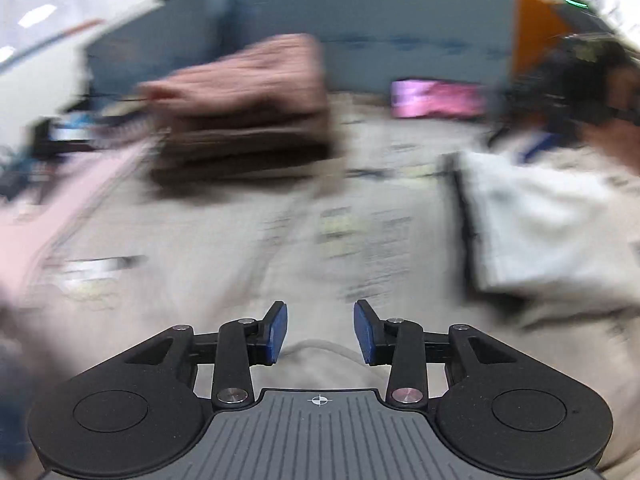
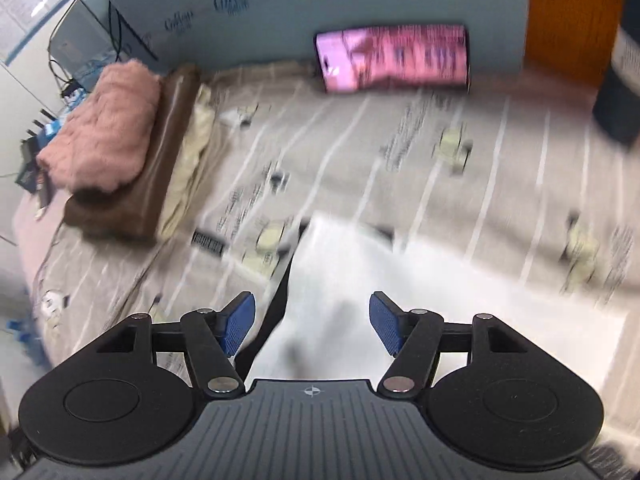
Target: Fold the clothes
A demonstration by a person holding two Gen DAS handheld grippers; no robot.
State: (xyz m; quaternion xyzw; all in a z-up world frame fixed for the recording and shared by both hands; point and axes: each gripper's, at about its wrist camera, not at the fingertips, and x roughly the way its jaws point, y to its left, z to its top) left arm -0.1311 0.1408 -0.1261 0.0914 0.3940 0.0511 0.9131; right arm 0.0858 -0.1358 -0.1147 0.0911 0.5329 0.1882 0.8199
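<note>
A folded white garment [image 2: 420, 292] with a dark edge lies on the printed beige cloth [image 2: 360, 152] that covers the table. It also shows at the right in the left wrist view [image 1: 532, 220]. My right gripper [image 2: 312, 326] is open and empty, just above the garment's near end. My left gripper [image 1: 320, 330] is open and empty over the beige cloth [image 1: 240, 240], left of the garment. Both views are motion-blurred.
A stack of folded clothes, pink fluffy [image 2: 104, 128] on brown [image 2: 160, 152] on cream, sits at the far left; it also shows in the left wrist view [image 1: 248, 104]. A phone with a pink screen [image 2: 394, 58] leans on the blue back panel [image 2: 280, 12]. An orange panel [image 2: 572, 16] stands at the right.
</note>
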